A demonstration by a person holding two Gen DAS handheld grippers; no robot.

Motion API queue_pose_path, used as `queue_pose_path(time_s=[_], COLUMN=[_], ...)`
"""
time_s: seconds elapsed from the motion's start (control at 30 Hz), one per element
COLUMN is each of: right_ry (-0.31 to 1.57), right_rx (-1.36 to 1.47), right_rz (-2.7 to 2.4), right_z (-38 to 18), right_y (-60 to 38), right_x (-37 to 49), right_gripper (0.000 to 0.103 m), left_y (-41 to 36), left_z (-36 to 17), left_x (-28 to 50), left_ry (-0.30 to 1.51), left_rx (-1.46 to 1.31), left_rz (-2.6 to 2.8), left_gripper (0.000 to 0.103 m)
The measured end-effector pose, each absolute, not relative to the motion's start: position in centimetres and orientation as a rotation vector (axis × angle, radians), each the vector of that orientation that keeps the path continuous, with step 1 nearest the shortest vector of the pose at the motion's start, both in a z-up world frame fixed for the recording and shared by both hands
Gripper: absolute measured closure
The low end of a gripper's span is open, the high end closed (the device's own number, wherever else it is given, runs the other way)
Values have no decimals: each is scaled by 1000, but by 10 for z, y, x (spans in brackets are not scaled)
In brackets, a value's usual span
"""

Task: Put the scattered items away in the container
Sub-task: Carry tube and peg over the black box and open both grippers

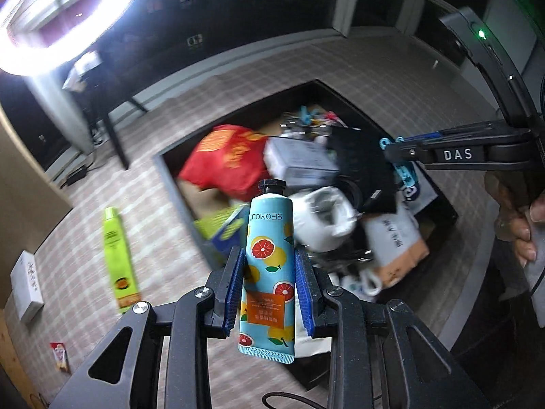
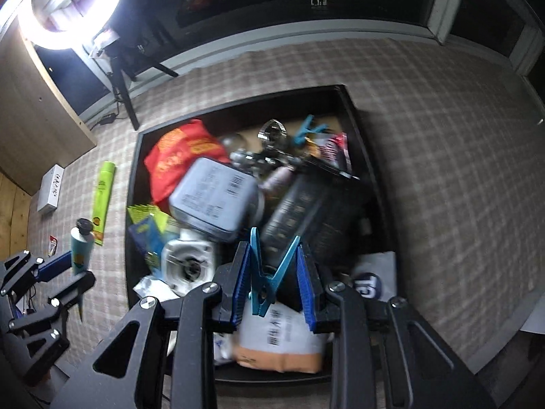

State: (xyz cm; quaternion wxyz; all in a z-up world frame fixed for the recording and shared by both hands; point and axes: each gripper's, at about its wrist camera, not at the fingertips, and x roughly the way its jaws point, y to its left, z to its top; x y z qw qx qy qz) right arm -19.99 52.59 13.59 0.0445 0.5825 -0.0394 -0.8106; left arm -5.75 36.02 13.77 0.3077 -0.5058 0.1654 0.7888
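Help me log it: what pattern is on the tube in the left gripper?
Grapefruit slices on light blue tube, clearest in left wrist view.

A checked beige cloth (image 1: 340, 64) spreads underneath and runs on ahead to a pale grey sill (image 2: 306, 42) at its far edge. Beyond the sill, straight ahead, dark window glass (image 1: 238, 0) shows small blurred reflections, and a grey window post (image 1: 347, 0) stands ahead to the right. High to the left ahead, a ring light (image 1: 41, 17) glares white. Just below it are thin black stand legs (image 1: 115, 136), with a dark cable and plug block (image 1: 76, 177) on the floor beside them. At the far left is a brown wooden panel (image 2: 41, 112), with wooden boards (image 2: 13, 211) below it.
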Motion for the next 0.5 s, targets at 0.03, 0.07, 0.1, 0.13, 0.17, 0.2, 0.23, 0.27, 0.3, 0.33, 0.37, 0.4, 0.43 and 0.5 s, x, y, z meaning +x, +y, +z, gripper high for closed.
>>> queue_pose_path(time_s=[0.03,0.07,0.1,0.13,0.17,0.2,0.23,0.27,0.3,0.33,0.37,0.4,0.43,0.5], right_ry=[-124,-128,-132,-134,-136,-138,-139,-140,-141,-142,-142,-139,-135,-146], right_rx=[1782,1783,1785,1786,1787,1788,1789,1789,1789,1783,1771,1760,1761,1747], right_rz=[-2477,-2475,-2473,-2471,-2469,-2468,-2466,-2463,-2461,-2461,-2460,-2461,-2462,-2459], right_z=[135,134,133,132,132,131,130,130,129,130,131,132,133,136], right_y=[530,534,537,541,543,545,547,548,549,549,549,549,549,548], right_x=[-198,-197,-197,-197,-196,-196,-196,-196,-196,-196,-196,-197,-199,-200], right_gripper=[77,77,77,77,77,77,77,77,77,77,76,75,73,60], left_y=[367,372,377,382,386,389,392,395,397,400,402,403,403,400], left_z=[138,138,137,138,137,137,137,136,136,136,135,135,137,139], left_x=[-55,-53,-51,-50,-49,-48,-47,-47,-47,-46,-46,-46,-47,-48], left_ry=[445,451,456,462,465,466,467,468,469,474,480,487,486,477], left_rx=[-1336,-1334,-1333,-1331,-1330,-1331,-1332,-1334,-1335,-1336,-1339,-1343,-1336,-1324], left_rz=[2079,2075,2070,2065,2064,2064,2063,2060,2054,2046,2044,2054,2072,2096], left_gripper=[76,76,76,76,76,76,76,76,75,75,64,51,33,36])
